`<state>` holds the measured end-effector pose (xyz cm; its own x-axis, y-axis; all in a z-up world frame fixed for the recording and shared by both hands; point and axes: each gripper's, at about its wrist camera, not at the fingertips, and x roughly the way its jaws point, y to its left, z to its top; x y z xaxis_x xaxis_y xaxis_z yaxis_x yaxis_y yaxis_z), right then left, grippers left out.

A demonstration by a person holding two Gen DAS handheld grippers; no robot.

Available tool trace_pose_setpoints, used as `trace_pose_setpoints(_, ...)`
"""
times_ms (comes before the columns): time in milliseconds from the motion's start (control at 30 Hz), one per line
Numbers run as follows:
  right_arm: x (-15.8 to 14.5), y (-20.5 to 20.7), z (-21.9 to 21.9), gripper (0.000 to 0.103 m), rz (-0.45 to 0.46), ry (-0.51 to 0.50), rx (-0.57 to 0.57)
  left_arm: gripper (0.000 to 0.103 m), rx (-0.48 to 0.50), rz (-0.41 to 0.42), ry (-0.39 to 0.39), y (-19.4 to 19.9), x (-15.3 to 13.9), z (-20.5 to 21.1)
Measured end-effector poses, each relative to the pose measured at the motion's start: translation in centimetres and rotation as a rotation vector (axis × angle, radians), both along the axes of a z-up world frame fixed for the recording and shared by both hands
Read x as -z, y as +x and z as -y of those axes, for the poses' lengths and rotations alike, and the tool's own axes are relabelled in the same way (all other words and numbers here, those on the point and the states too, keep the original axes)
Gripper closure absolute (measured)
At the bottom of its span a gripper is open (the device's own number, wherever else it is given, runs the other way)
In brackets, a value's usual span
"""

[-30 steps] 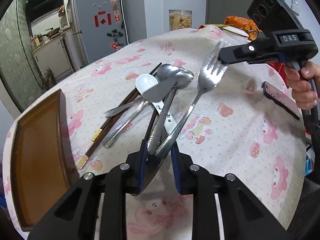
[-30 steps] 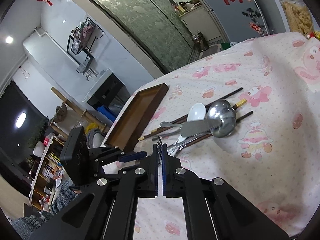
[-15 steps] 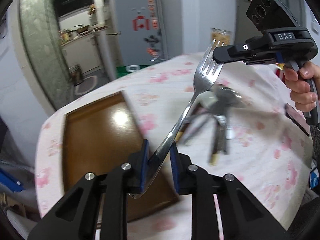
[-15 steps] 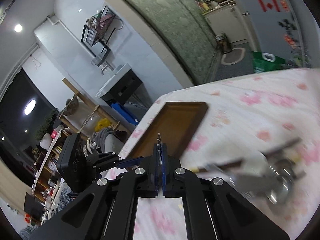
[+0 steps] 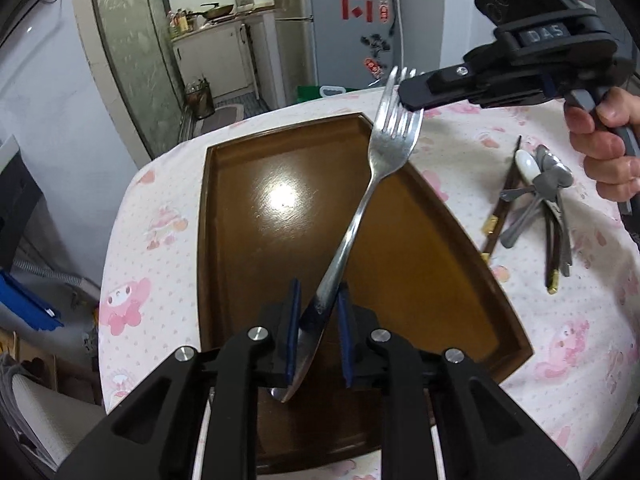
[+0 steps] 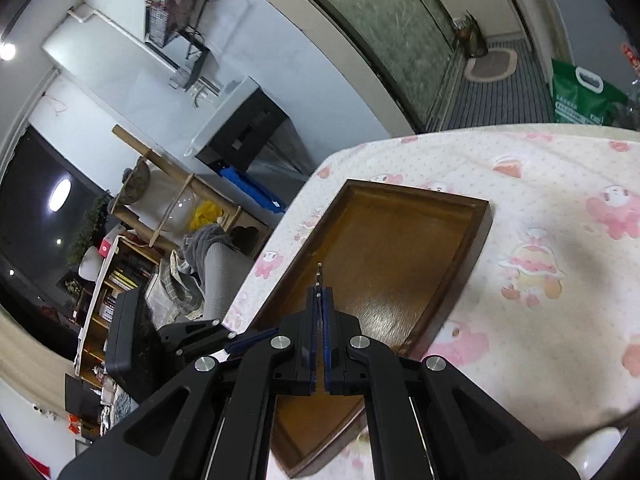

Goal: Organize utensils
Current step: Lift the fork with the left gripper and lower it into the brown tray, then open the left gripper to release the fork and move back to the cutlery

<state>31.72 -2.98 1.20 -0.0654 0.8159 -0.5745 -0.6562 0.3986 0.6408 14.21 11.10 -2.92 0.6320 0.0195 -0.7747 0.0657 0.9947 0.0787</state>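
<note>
Pinching the fork (image 5: 362, 204) by its handle, the left gripper (image 5: 318, 312) holds it above the brown tray (image 5: 240, 264), while the right gripper (image 6: 319, 320) clamps its tines. Only the left wrist view shows the remaining utensils (image 5: 536, 204) on the desk (image 5: 568, 320).

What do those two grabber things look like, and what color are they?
Both are black plastic with silver round screws. The left gripper and the right gripper each have two flat fingers lined with blue pads. From the left camera, the right one shows a boxy top with round holes and white letters "DAS". A bare hand squeezes its grey handle; no sleeve shows.
</note>
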Motion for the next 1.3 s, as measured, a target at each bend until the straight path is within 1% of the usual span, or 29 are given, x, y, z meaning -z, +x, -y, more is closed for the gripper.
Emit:
trace_pose_setpoints(67,0.7,0.5,-0.8,0.101,-0.008,-0.016,-0.003,0.085,-0.006,-0.006,-0.004,0.1,0.3,-0.2)
trace_pose_setpoints(267,3.6,1.5,-3.3,0.098,-0.043,-0.072,0.029,0.085,-0.027,0.0,0.027,-0.2,0.6,-0.5)
trace_pose_setpoints(367,4.7,1.6,-4.2,0.097,-0.038,-0.1,0.047,0.085,-0.037,-0.005,0.017,-0.2,0.9,-0.8)
trace_pose_setpoints(467,5.0,1.3,-4.7,0.094,-0.014,-0.122,0.06,0.085,-0.046,-0.004,-0.008,-0.5,1.1,-1.2)
trace_pose_setpoints(500,4.9,1.1,-4.8,0.092,0.0,-0.132,0.065,0.085,-0.05,-0.003,-0.014,-0.6,1.1,-1.4)
trace_pose_setpoints(533,4.7,1.0,-4.9,0.082,0.02,-0.143,0.075,0.084,-0.056,-0.002,-0.014,-0.8,1.0,-1.5)
trace_pose_setpoints(567,4.5,0.9,-4.9,0.074,0.03,-0.145,0.08,0.081,-0.062,0.001,-0.011,-0.9,0.9,-1.6)
trace_pose_setpoints(600,4.3,0.7,-4.7,0.06,0.036,-0.14,0.085,0.077,-0.066,0.004,-0.009,-1.0,0.9,-1.7)
trace_pose_setpoints(633,4.0,0.7,-4.5,0.05,0.042,-0.14,0.094,0.062,-0.074,0.015,-0.007,-1.3,0.6,-1.8)
trace_pose_setpoints(667,3.8,0.6,-4.4,0.049,0.053,-0.142,0.101,0.05,-0.079,0.024,-0.007,-1.6,0.4,-1.8)
trace_pose_setpoints(700,3.5,0.4,-4.1,0.049,0.068,-0.144,0.102,0.048,-0.084,0.034,-0.01,-1.8,0.2,-1.8)
trace_pose_setpoints(733,3.2,0.3,-3.8,0.048,0.073,-0.144,0.103,0.044,-0.09,0.046,-0.011,-2.1,-0.1,-1.8)
trace_pose_setpoints(767,2.9,0.2,-3.4,0.045,0.075,-0.142,0.107,0.033,-0.096,0.059,-0.012,-2.5,-0.4,-1.7)
trace_pose_setpoints(833,1.7,-0.4,-1.2,0.035,0.092,-0.124,0.116,0.025,-0.086,0.093,-0.032,-3.2,-1.1,-1.2)
trace_pose_setpoints(867,1.0,-0.8,0.3,0.032,0.106,-0.111,0.125,0.022,-0.072,0.106,-0.045,-3.5,-1.5,-0.7)
trace_pose_setpoints(900,0.3,-1.0,1.4,0.028,0.119,-0.105,0.135,0.02,-0.059,0.123,-0.05,-3.9,-2.0,0.1)
trace_pose_setpoints(933,-0.3,-1.3,2.9,0.026,0.135,-0.102,0.149,0.016,-0.05,0.134,-0.05,-4.2,-2.2,0.7)
trace_pose_setpoints(967,-1.3,-1.7,5.5,0.025,0.16,-0.097,0.171,0.013,-0.029,0.148,-0.053,-4.5,-2.5,1.7)
trace_pose_setpoints(1033,-2.5,-2.3,9.4,0.021,0.189,-0.092,0.212,0.01,0.014,0.16,-0.06,-4.7,-2.8,3.6)
trace_pose_setpoints(1133,-3.2,-2.9,14.9,0.02,0.211,-0.106,0.277,0.01,0.092,0.159,-0.062,-4.6,-2.5,6.9)
trace_pose_setpoints(1233,-2.9,-3.3,18.8,0.02,0.211,-0.114,0.324,0.01,0.162,0.149,-0.068,-4.1,-1.8,9.8)
trace_pose_setpoints(1300,-2.3,-3.4,21.4,0.02,0.207,-0.12,0.361,0.01,0.192,0.14,-0.071,-3.6,-1.4,11.3)
